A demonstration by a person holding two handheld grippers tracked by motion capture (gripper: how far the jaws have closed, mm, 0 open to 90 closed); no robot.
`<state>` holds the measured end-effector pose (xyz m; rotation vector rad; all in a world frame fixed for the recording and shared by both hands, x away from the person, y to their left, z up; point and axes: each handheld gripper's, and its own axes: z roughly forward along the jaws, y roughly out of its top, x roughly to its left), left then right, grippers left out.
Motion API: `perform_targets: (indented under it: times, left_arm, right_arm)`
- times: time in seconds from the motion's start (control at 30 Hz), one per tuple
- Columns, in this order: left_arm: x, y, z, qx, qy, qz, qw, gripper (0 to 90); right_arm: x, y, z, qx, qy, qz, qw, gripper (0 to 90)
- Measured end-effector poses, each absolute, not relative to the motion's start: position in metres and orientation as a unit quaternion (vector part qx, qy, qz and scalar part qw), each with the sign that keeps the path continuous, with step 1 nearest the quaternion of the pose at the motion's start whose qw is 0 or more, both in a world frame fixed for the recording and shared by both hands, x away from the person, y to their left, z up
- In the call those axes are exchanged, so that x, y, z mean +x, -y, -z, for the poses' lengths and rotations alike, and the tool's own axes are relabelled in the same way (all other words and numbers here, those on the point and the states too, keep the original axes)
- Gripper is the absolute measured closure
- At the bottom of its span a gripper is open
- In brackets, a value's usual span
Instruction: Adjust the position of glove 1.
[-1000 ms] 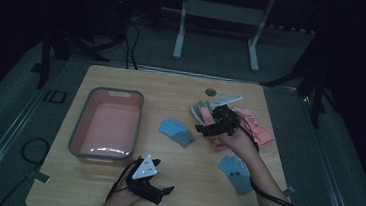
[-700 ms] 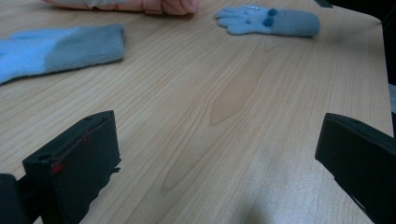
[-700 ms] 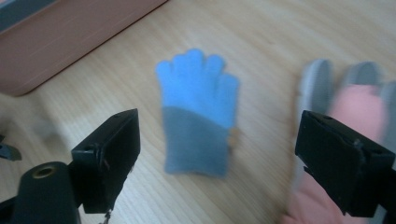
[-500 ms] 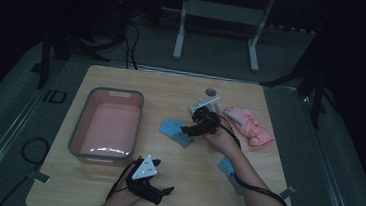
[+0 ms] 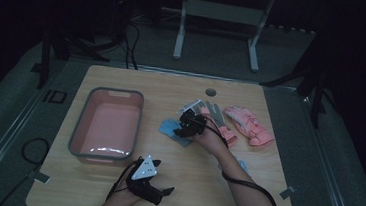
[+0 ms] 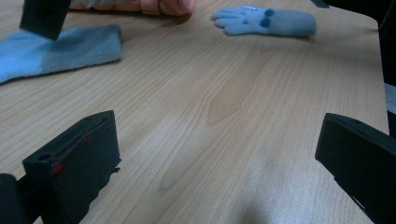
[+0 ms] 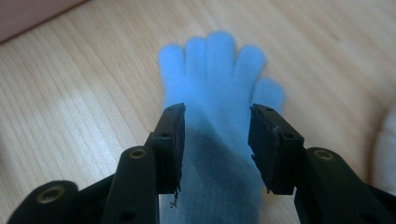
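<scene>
A light blue glove point(image 5: 172, 128) point(image 7: 219, 70) lies flat on the wooden table, fingers pointing away from my right gripper point(image 5: 184, 128) point(image 7: 215, 149). That gripper is open, its jaws hovering over the glove's palm, one on each side and nothing pinched. A second blue glove point(image 5: 242, 166) point(image 6: 268, 21) lies to the right, partly hidden by the forearm in the high view. My left gripper point(image 5: 162, 195) point(image 6: 215, 177) rests open near the front edge with bare table between its jaws. In the left gripper view the nearer blue glove point(image 6: 56, 51) lies at the far left.
A pink basin point(image 5: 79, 129) with a grey rim stands on the left side of the table; its inside is bare. Two pink gloves point(image 5: 248, 125) lie at the right rear, one point(image 5: 222, 124) beside the right hand. A round hole point(image 5: 210, 92) is in the tabletop near the back.
My right gripper has moved left from the pink gloves to over the nearer blue glove. The left gripper has stayed put.
</scene>
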<state>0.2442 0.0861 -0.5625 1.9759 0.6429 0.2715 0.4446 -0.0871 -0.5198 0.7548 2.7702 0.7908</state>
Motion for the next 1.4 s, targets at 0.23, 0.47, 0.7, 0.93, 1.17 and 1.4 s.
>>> perform_targets:
  times: [0.23, 0.47, 0.7, 0.93, 1.17, 1.4]
  left_arm:
    - [0.244, -0.087, 0.562, 0.816, -0.266, -0.113, 0.5, 0.0]
    - [0.245, -0.087, 0.562, 0.817, -0.267, -0.111, 0.5, 0.0]
    - [0.245, -0.088, 0.562, 0.813, -0.271, -0.11, 0.503, 0.0]
    - [0.245, -0.089, 0.562, 0.812, -0.269, -0.108, 0.507, 0.0]
    - [0.245, -0.087, 0.562, 0.815, -0.266, -0.112, 0.503, 0.0]
    - [0.244, -0.087, 0.562, 0.815, -0.263, -0.11, 0.505, 0.0]
  right_arm:
    - [0.448, 0.089, 0.534, 0.268, -0.927, -0.257, 0.06, 63.9]
    - [0.443, 0.087, 0.537, 0.281, -0.917, -0.271, 0.083, 81.7]
    - [0.423, 0.098, 0.519, 0.365, -0.869, -0.317, 0.103, 87.8]
    - [0.379, 0.124, 0.485, 0.437, -0.822, -0.342, 0.125, 87.8]
    - [0.338, 0.155, 0.482, 0.497, -0.786, -0.345, 0.132, 87.8]
    - [0.314, 0.158, 0.502, 0.539, -0.763, -0.325, 0.146, 87.9]
